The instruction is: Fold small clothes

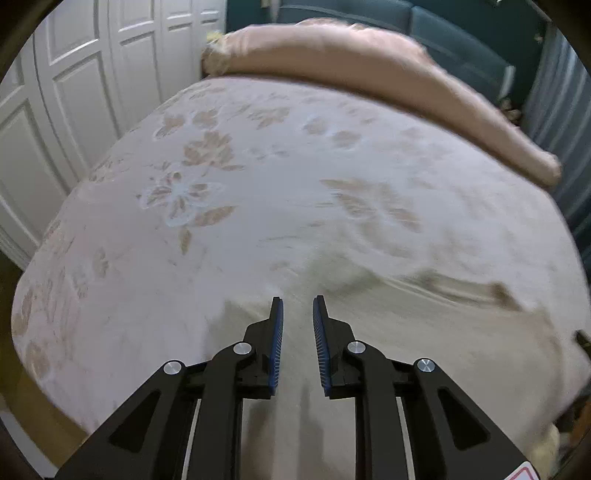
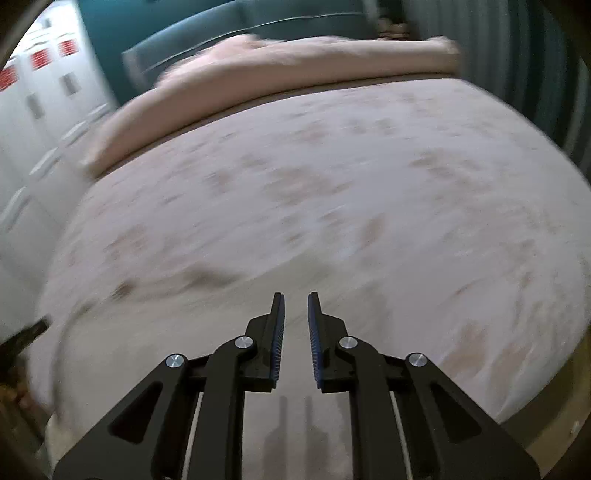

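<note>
1. Here the left gripper [image 1: 297, 306] hangs over a bed [image 1: 258, 155], its blue-padded fingers [image 1: 277, 343] parted with a clear gap and nothing between them.
2. The right gripper [image 2: 296, 301] is likewise spread apart and holds nothing — its view is smeared by motion blur.
3. A pale beige garment [image 1: 369, 332] lies flat on the flowered bedspread, directly under and ahead of the left fingertips; its far edge, marked by a darker band, runs off to the right of them.
4. In the right view the same cloth [image 2: 184, 332] shows beneath the fingers and to their left, its dark-edged border ahead and left of the tips. Whether either gripper touches the fabric cannot be told.
5. A pinkish rolled blanket [image 1: 369, 62] lies across the far end of the bed, well apart from both grippers — behind it stands a teal headboard [image 1: 443, 29].
6. White panelled doors [image 1: 74, 92] stand along the left side.
</note>
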A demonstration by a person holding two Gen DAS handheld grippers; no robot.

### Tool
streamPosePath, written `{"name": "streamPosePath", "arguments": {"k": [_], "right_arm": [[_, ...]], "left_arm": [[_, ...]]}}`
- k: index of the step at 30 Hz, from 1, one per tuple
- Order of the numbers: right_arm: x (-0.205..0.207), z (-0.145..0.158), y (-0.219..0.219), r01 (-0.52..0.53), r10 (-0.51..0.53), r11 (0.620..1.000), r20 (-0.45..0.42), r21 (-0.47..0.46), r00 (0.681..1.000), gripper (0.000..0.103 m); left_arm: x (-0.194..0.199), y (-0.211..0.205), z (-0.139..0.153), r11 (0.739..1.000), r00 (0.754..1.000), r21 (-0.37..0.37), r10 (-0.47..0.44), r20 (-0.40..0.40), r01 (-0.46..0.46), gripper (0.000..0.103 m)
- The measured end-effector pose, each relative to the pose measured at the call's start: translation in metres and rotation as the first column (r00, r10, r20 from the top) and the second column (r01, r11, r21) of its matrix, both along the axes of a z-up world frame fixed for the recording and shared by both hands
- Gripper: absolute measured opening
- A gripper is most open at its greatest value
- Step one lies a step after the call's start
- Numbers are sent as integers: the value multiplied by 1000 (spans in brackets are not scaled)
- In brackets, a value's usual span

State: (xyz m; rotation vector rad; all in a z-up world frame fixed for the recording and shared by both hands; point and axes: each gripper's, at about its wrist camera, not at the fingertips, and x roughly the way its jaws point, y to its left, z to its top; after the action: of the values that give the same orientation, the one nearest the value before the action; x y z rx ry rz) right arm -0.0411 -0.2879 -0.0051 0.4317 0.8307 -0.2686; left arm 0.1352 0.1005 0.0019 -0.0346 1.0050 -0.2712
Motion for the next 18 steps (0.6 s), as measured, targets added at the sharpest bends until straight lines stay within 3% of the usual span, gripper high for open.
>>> {"name": "streamPosePath", "arguments": {"k": [4, 5, 8, 10, 15, 17, 18], "right_arm": [[-5, -13, 97, -254, 256, 965, -33, 72, 966, 13], [-6, -23, 125, -320, 326, 942, -48, 102, 944, 13], [-10, -50, 160, -391, 403, 913, -111, 112, 909, 12], [-18, -60, 151, -372, 384, 922, -139, 105, 913, 8], [-72, -65, 51, -109, 130, 988, -210, 107, 969, 7], [-98, -75, 9, 13, -1, 999, -281, 43, 960, 4], [-105, -78, -4, 34, -17, 998, -291, 55, 957, 0]], "left_arm": [[-59, -37, 3, 986, 988, -92, -143, -54, 137, 17], [-77, -50, -6, 979, 978, -95, -188, -92, 179, 17], [-108, -68, -42, 974, 953, -67, -226, -202, 217, 17], [-117, -62, -53, 976, 950, -53, -217, -224, 210, 17], [-118, -9, -56, 994, 971, 31, -95, -219, 104, 17], [-120, 13, -61, 998, 969, 20, -47, -243, 53, 16], [-121, 20, -64, 999, 967, 0, -38, -254, 39, 14]]}}
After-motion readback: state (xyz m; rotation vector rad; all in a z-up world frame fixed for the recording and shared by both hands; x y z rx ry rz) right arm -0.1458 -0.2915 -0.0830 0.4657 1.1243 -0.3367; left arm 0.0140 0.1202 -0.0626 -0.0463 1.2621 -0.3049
